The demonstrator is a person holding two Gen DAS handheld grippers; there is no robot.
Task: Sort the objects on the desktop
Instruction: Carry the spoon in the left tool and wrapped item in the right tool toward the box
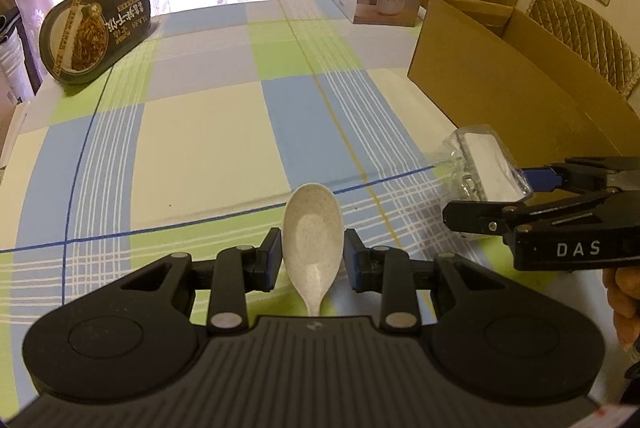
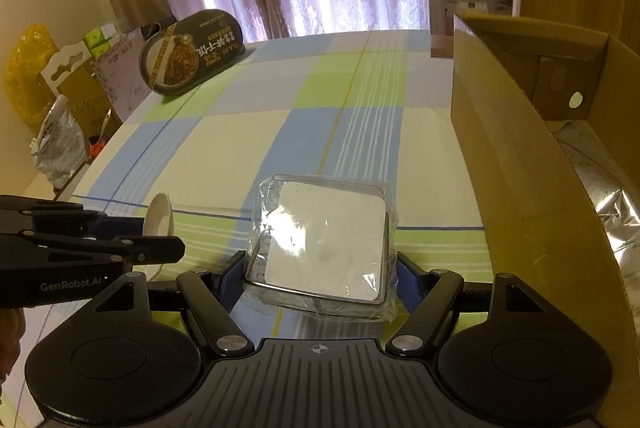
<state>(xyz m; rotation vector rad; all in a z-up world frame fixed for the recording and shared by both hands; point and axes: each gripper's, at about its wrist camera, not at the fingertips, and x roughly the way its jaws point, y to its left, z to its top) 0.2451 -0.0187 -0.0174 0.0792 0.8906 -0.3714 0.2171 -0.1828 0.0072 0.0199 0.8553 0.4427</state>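
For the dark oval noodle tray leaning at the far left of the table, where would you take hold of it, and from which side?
Grip the noodle tray across its raised upper rim, coming down from above. It stands tilted with its printed face towards the cameras, so the top edge is free while the bottom edge rests on the tablecloth. Both grippers look occupied: left gripper around the spoon, right gripper around the wrapped pack.
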